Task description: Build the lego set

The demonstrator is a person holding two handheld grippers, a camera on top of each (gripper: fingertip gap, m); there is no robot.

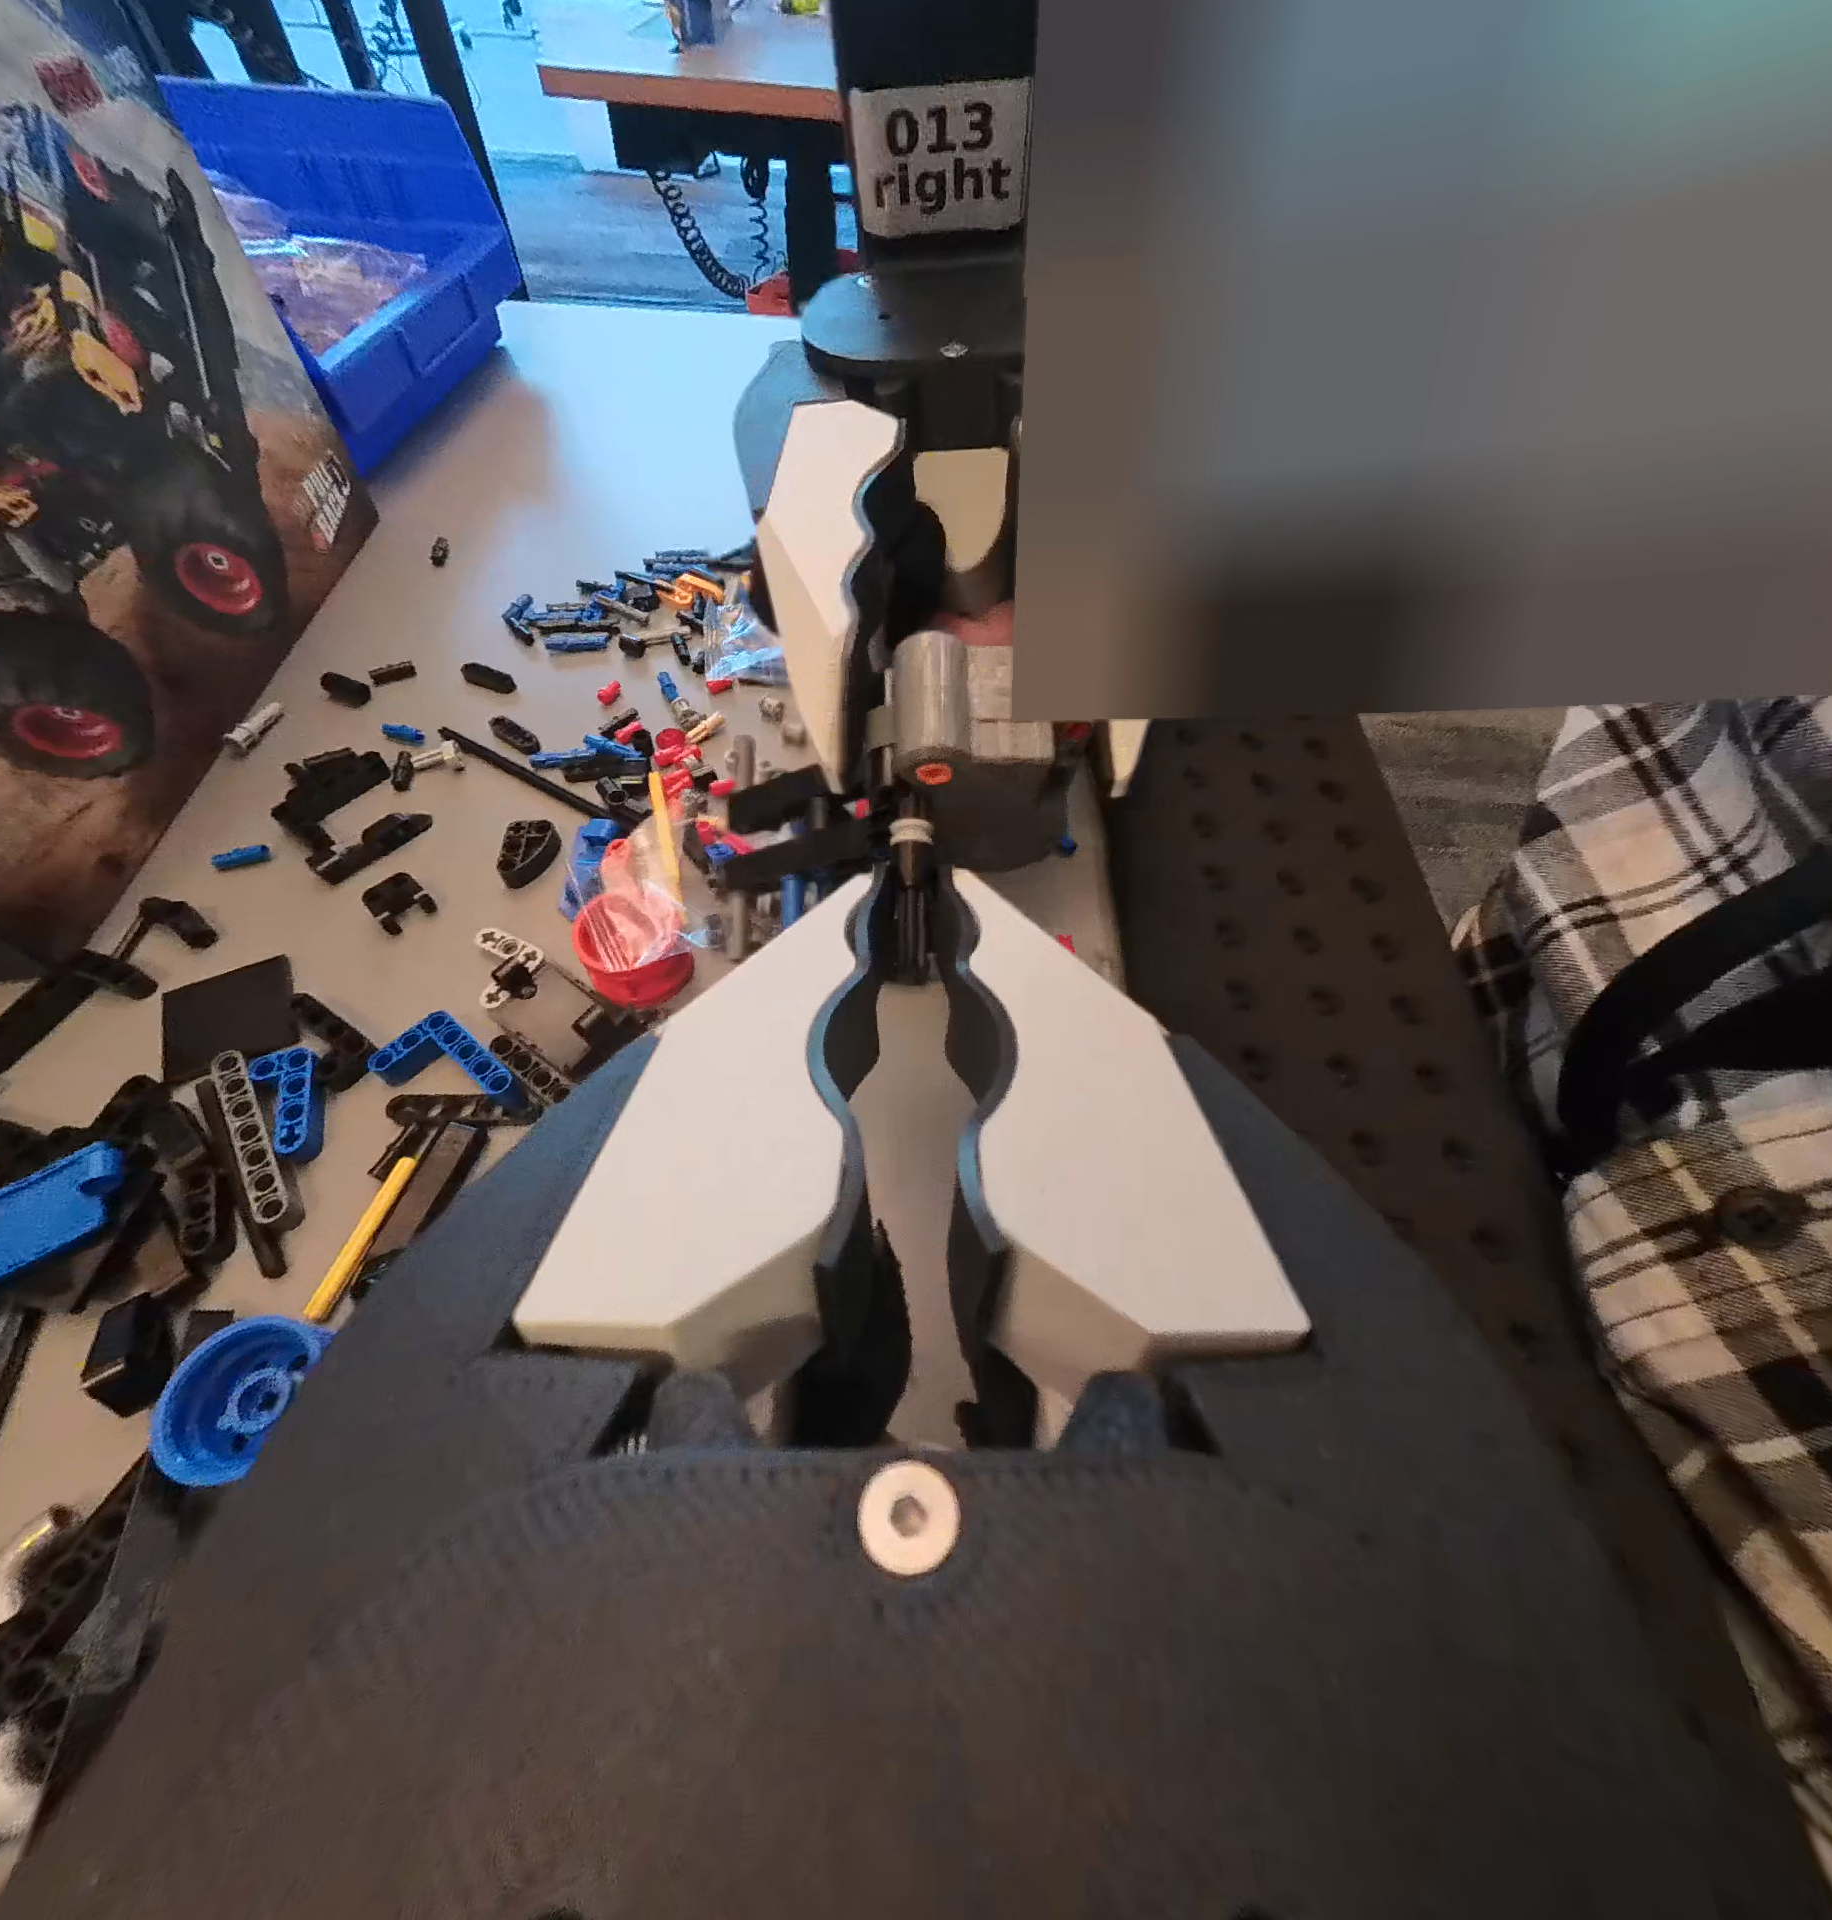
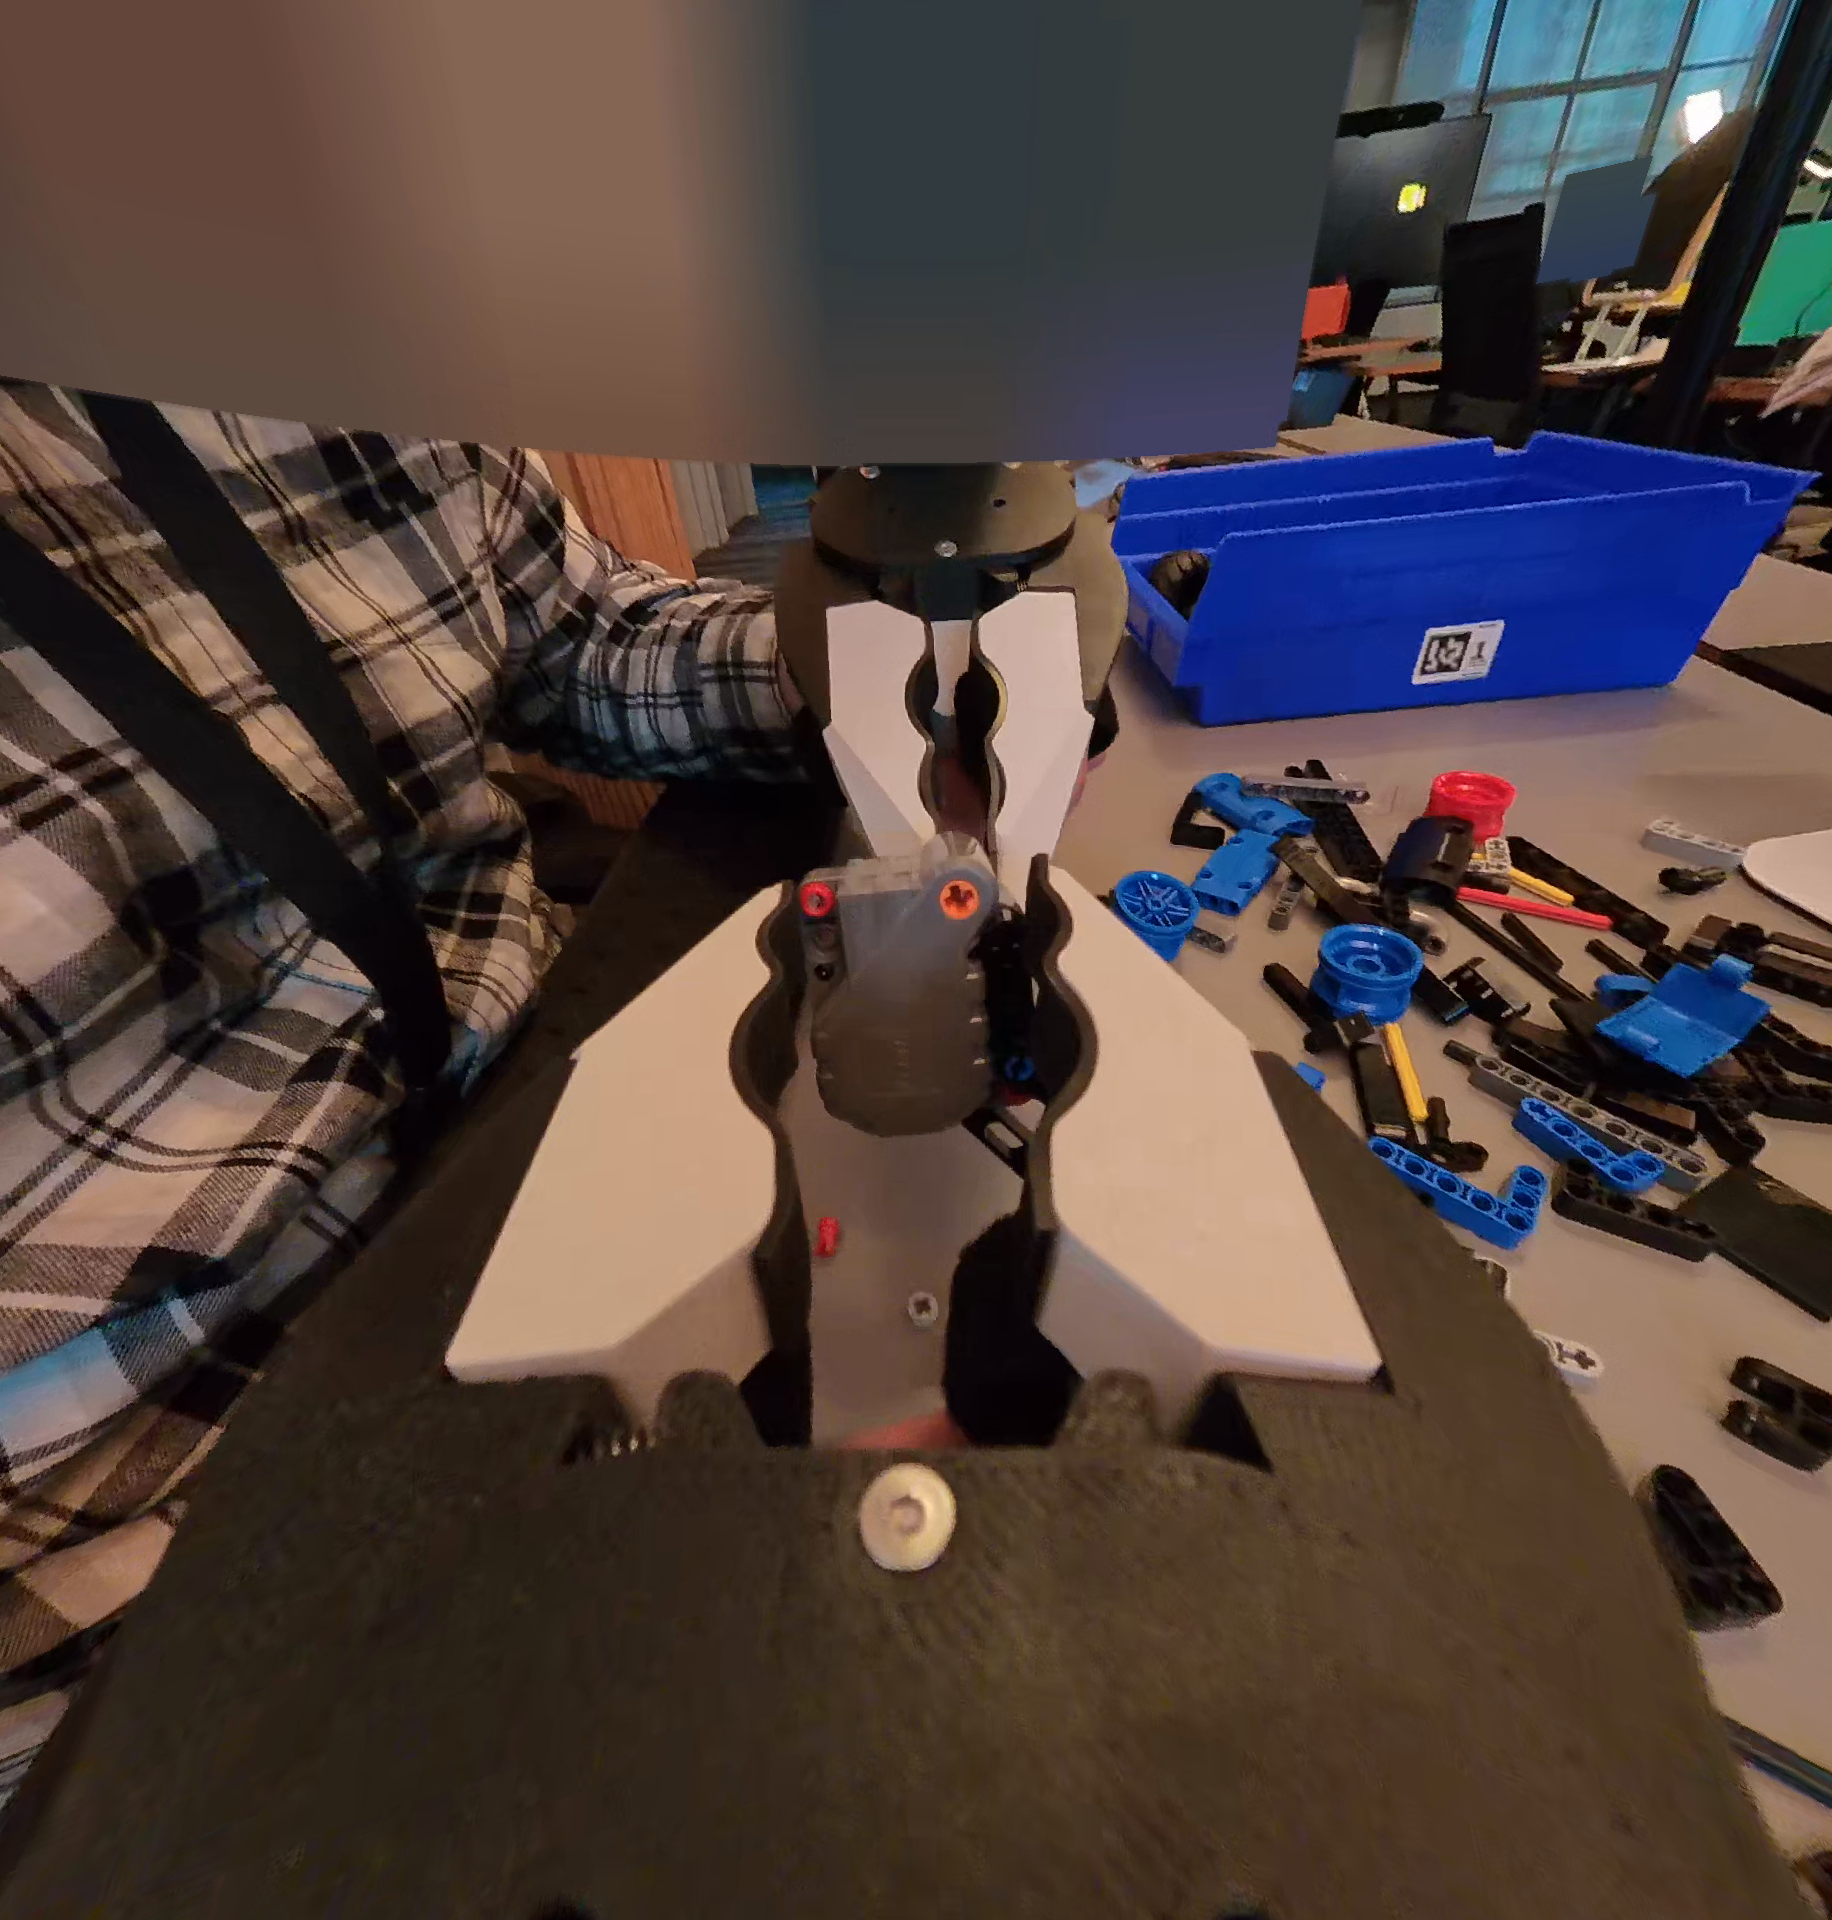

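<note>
A grey motor block (image 2: 891, 1008) with red and orange pin holes, and black beams on its side, sits between the fingers of my right gripper (image 2: 912, 894), which is shut on it above the table edge. In the left wrist view the block (image 1: 979, 727) hangs under the right gripper (image 1: 886, 717), which comes down from above. My left gripper (image 1: 907, 899) is shut on a thin black axle piece (image 1: 910, 862) with a white ring, sticking out of the block's underside. The left gripper (image 2: 959, 821) shows beyond the block, tips at its far end.
Loose black, blue and red Lego parts (image 1: 538, 790) cover the grey table (image 1: 600, 416); they also show in the right wrist view (image 2: 1514, 1018). A blue bin (image 2: 1411, 582), the set's box (image 1: 112, 468), a black perforated board (image 1: 1307, 987) and a person's plaid shirt (image 2: 216, 935) are close by. Both grippers' tips are close together, under 4 cm apart.
</note>
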